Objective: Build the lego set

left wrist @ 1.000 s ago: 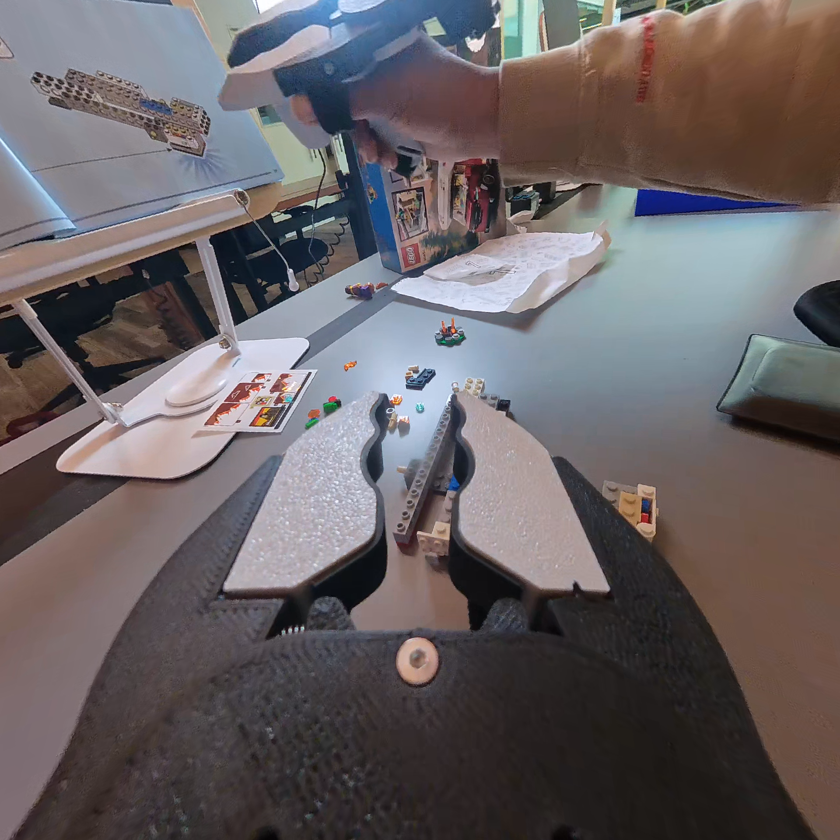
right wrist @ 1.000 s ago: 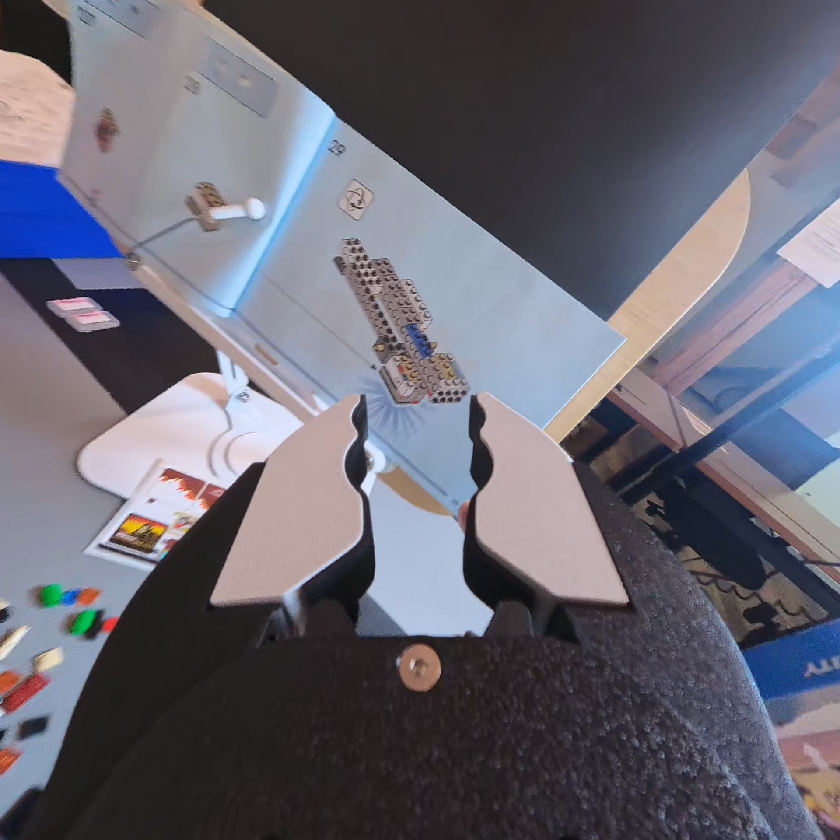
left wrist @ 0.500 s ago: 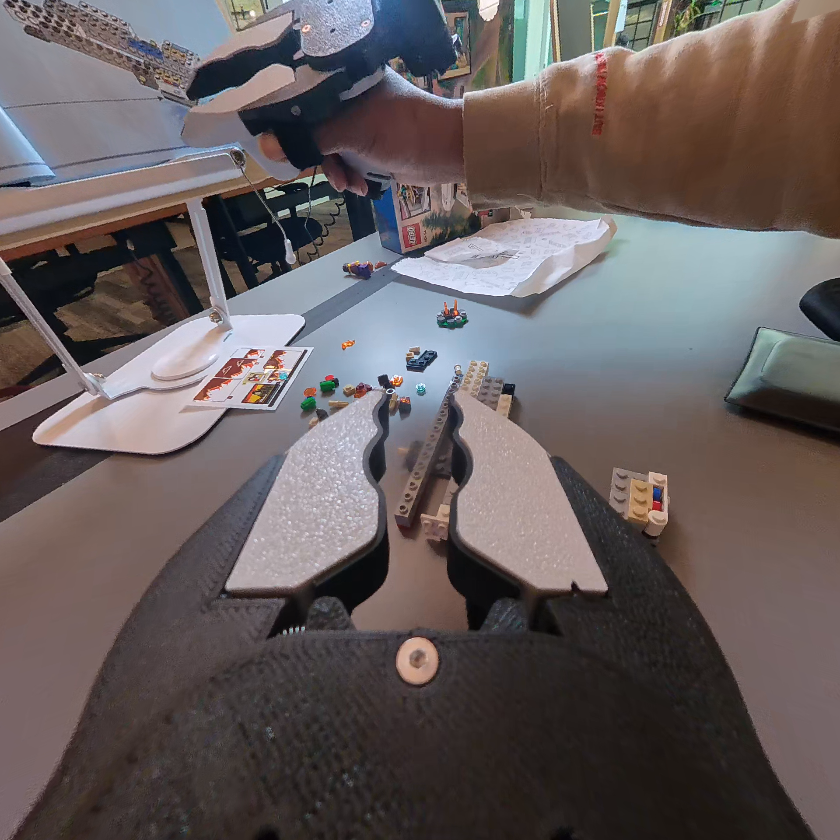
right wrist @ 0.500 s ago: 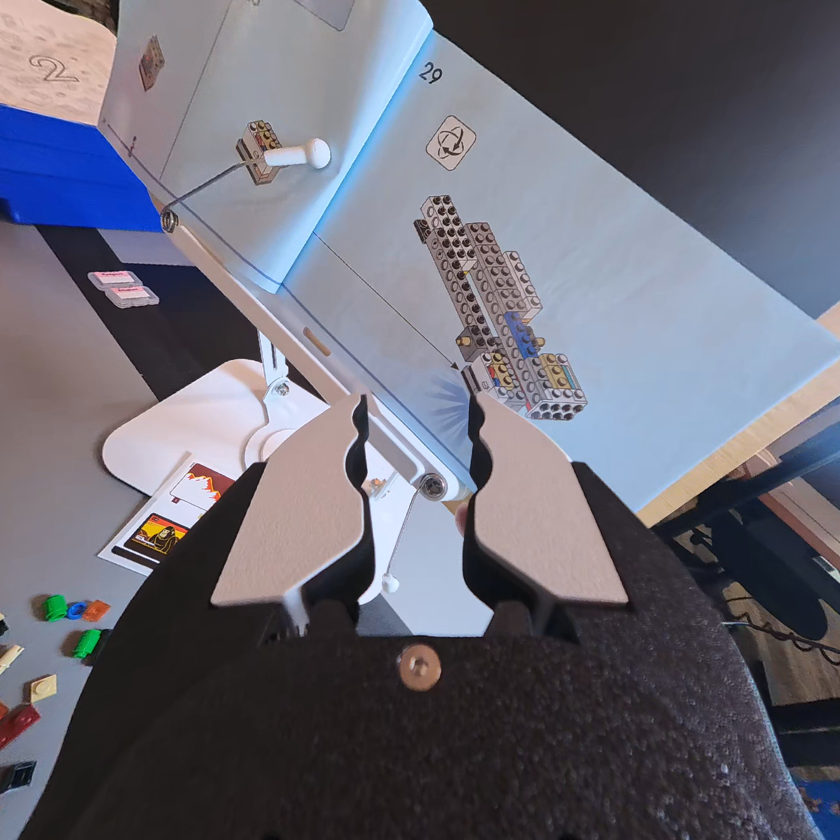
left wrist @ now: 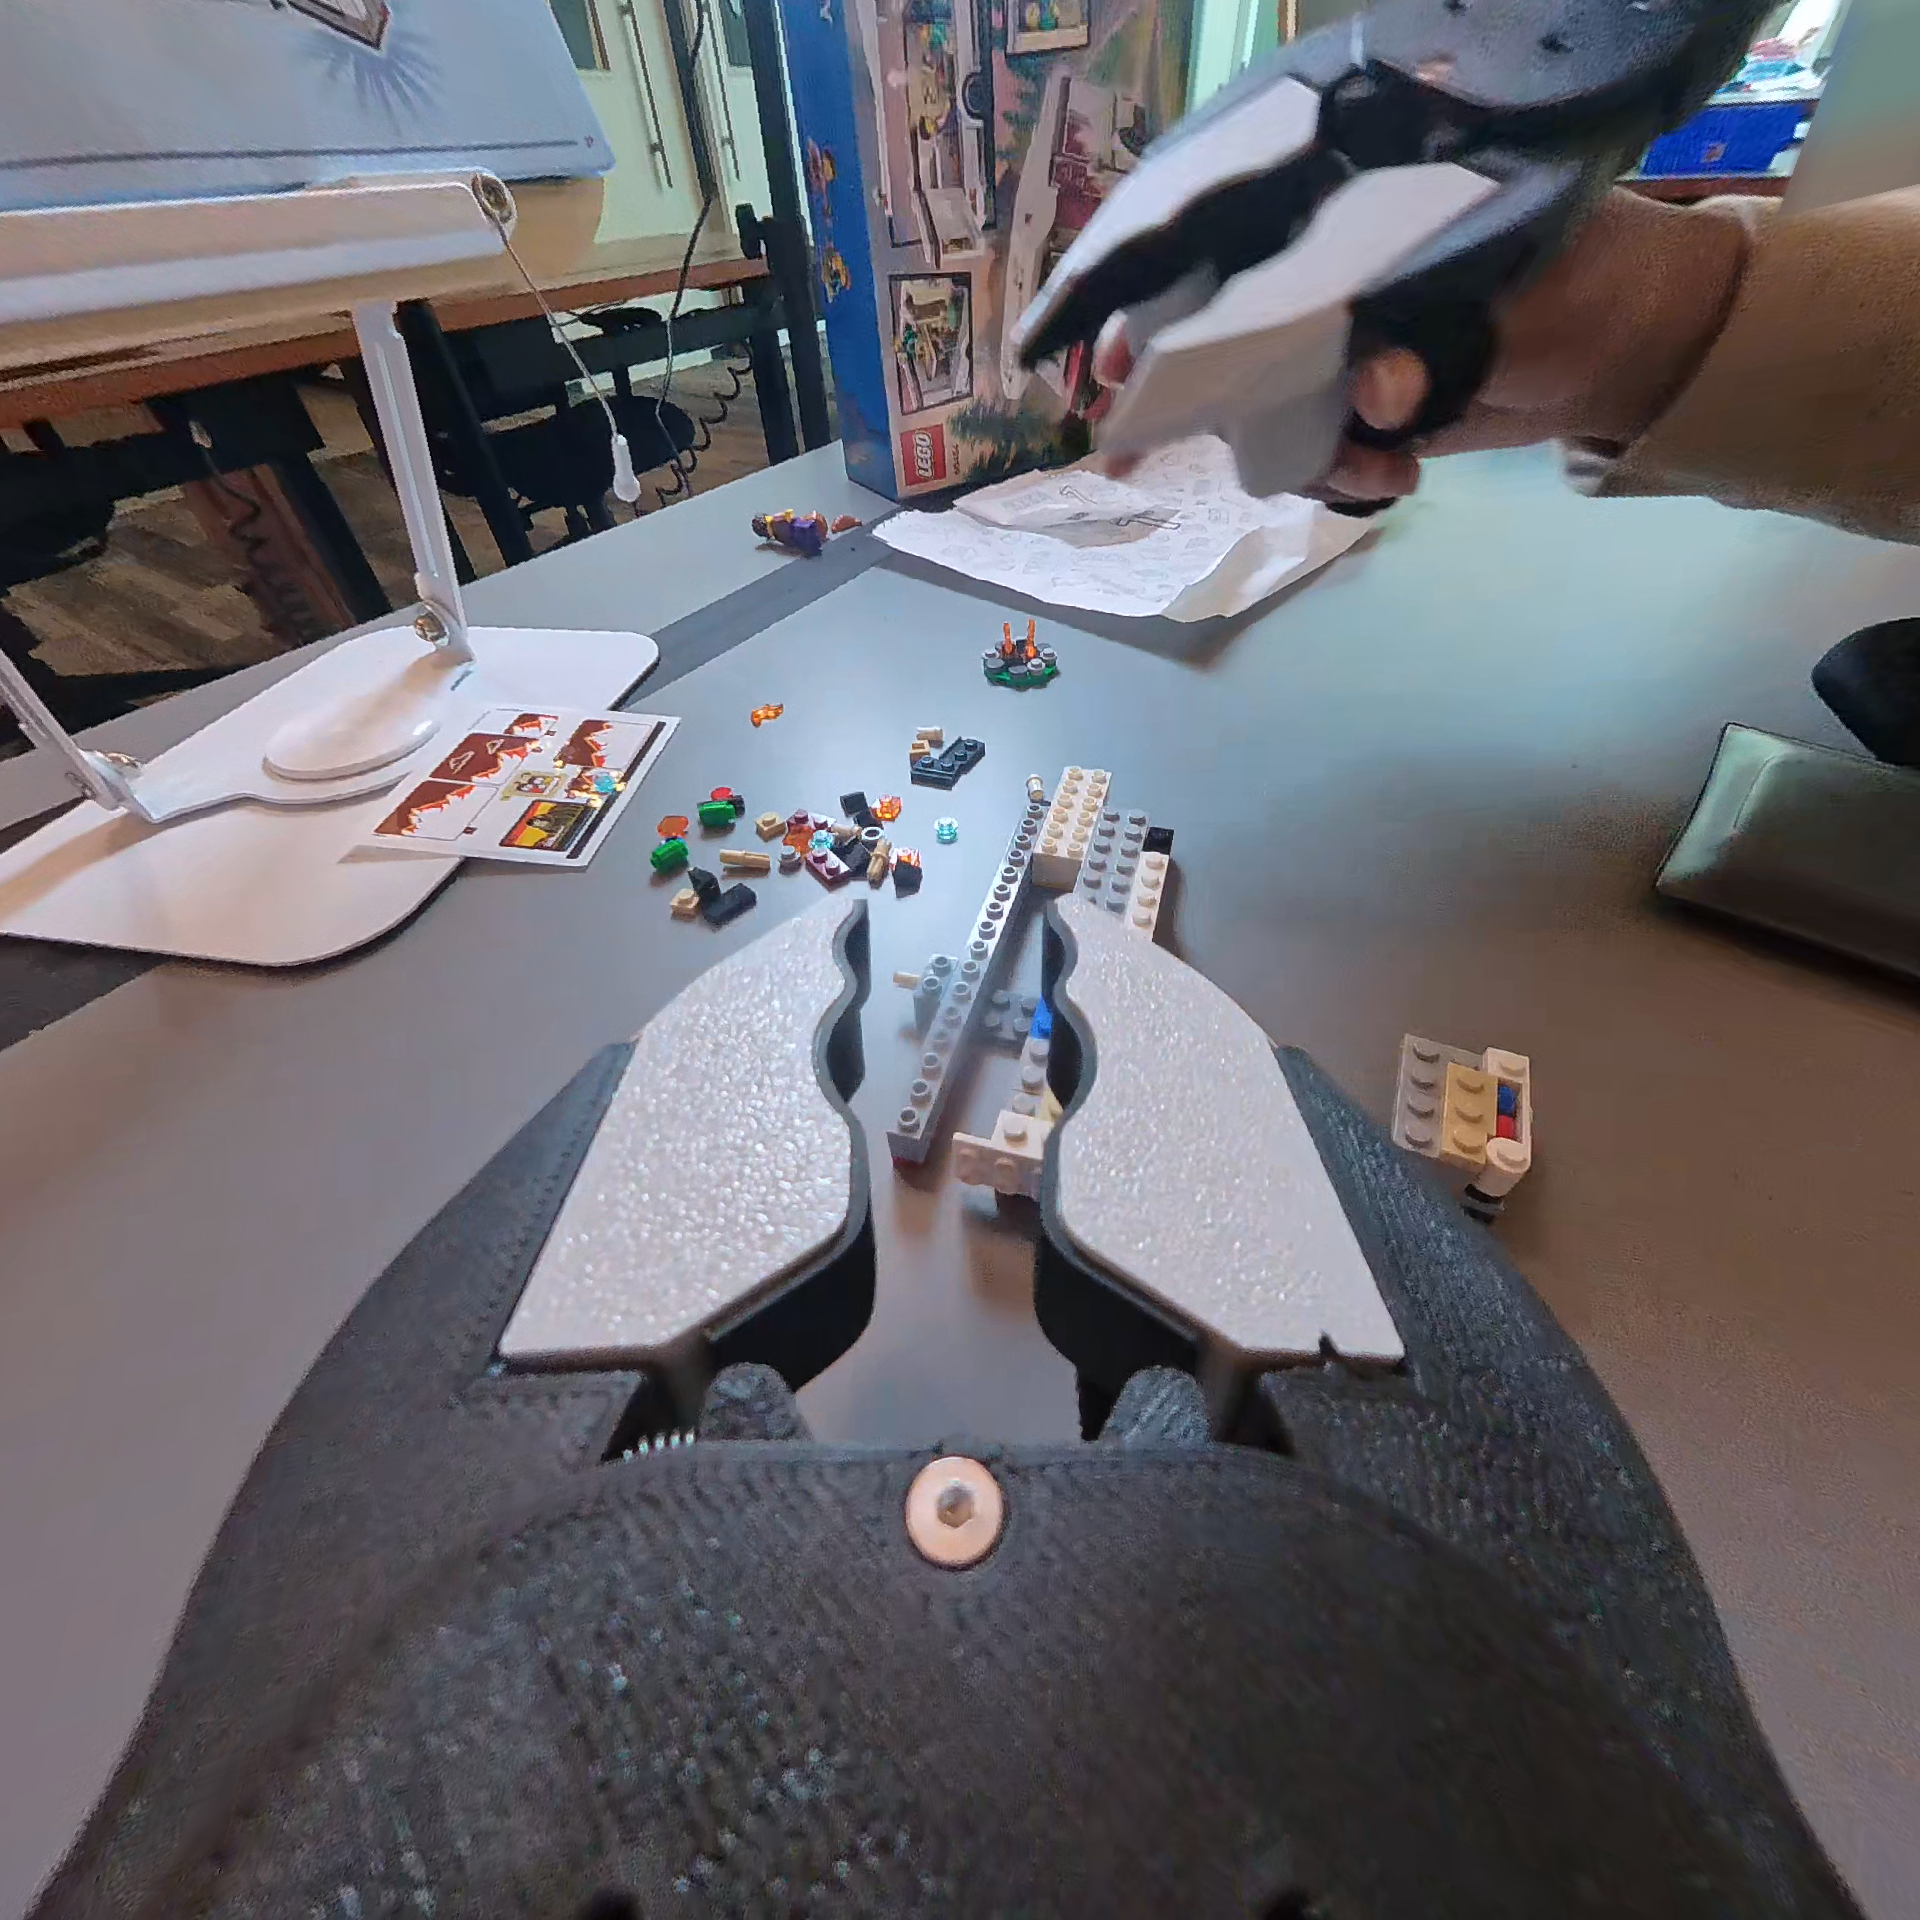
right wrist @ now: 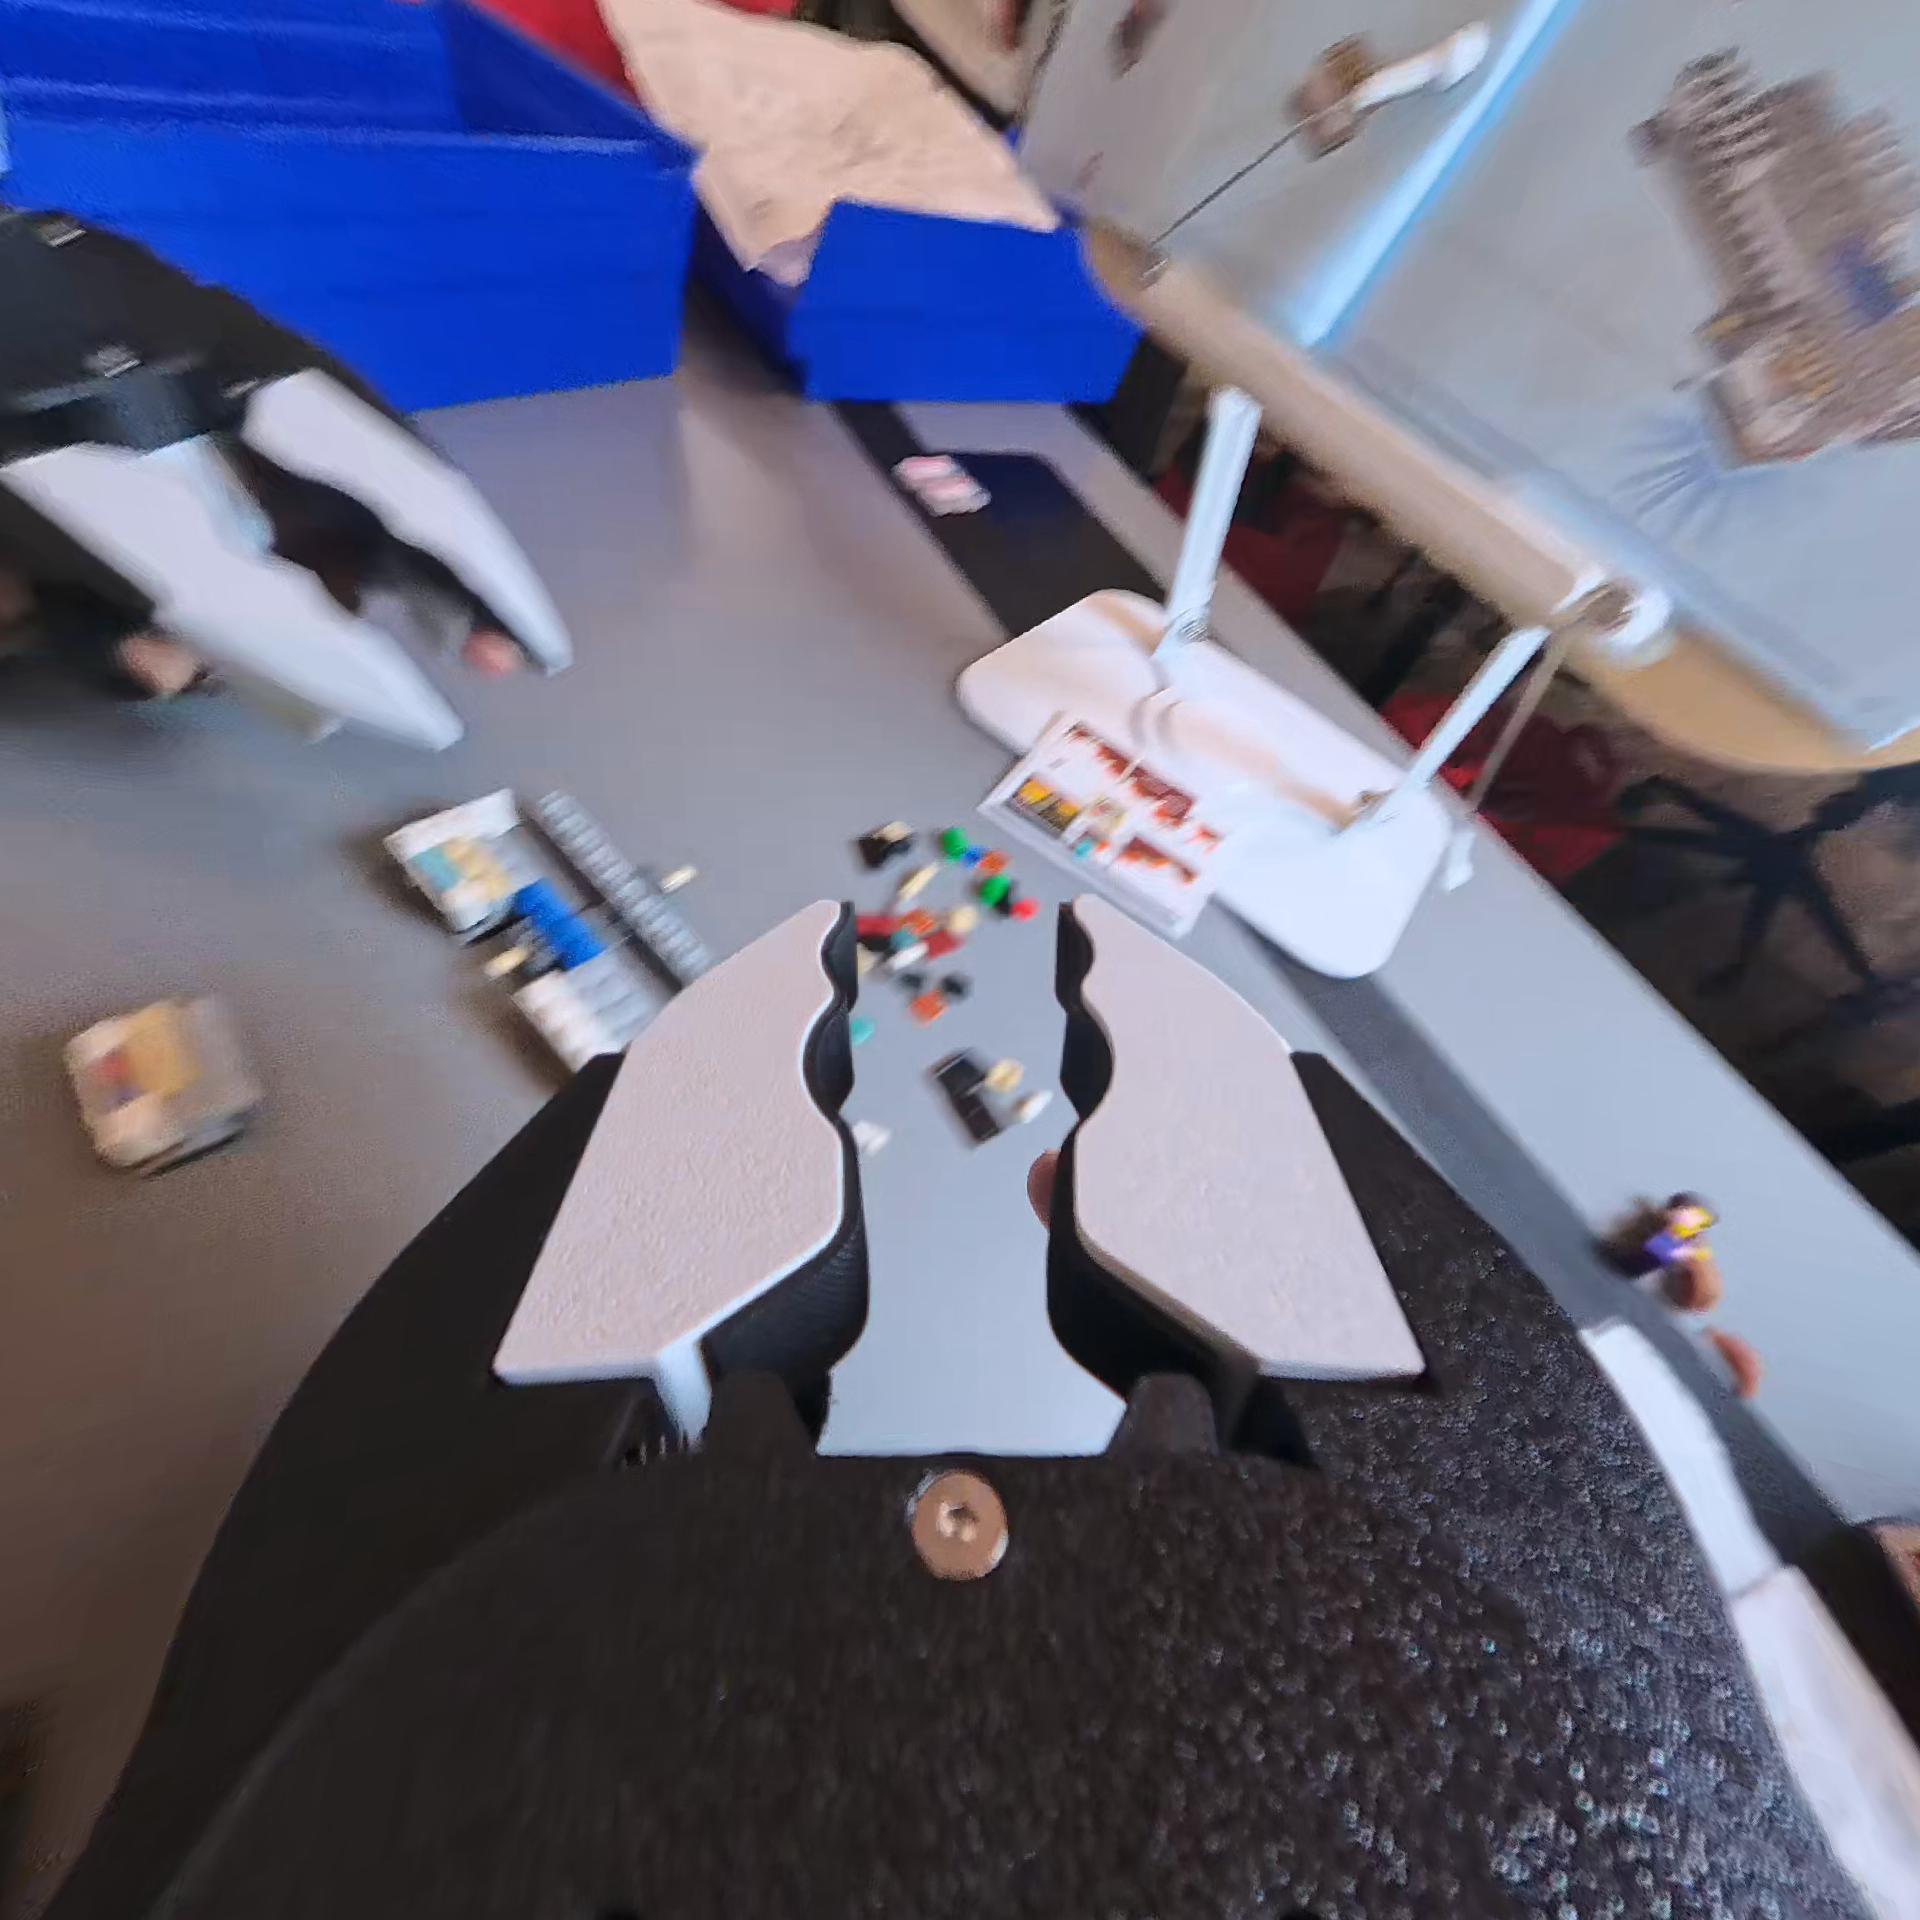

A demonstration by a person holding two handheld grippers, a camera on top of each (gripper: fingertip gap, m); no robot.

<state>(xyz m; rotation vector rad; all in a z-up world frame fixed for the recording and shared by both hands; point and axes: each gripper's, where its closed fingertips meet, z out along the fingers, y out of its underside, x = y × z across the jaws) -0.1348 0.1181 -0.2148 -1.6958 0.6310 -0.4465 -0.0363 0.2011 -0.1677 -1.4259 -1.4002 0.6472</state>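
Observation:
A long grey Lego build [left wrist: 971,987] with tan and blue bricks lies on the grey table [left wrist: 1351,790]. My left gripper [left wrist: 954,909] is open and empty, jaws either side of the build's near end. A small grey, tan and white sub-build [left wrist: 1465,1112] sits to its right. Loose small pieces [left wrist: 800,842] lie to the left. My right gripper [left wrist: 1195,343] hangs open in the air at the upper right. In the blurred right wrist view it [right wrist: 951,912] is open above the loose pieces [right wrist: 935,945], with the build [right wrist: 582,914] and left gripper [right wrist: 291,582] to the left.
The instruction booklet [left wrist: 260,83] rests on a white stand [left wrist: 239,831] at left, a sticker sheet [left wrist: 530,784] beside it. A Lego box [left wrist: 935,239], a paper bag [left wrist: 1122,530], a minifigure [left wrist: 795,528] and a campfire piece [left wrist: 1020,660] lie beyond. A dark pouch [left wrist: 1797,842] is at right. Blue bins [right wrist: 416,239] stand behind. The gap from one gripper's tips to the other's is roughly 15 centimetres.
My right gripper has swung away from the instruction booklet and down toward the loose pieces on the table. My left gripper's jaws have opened a little wider around the build.

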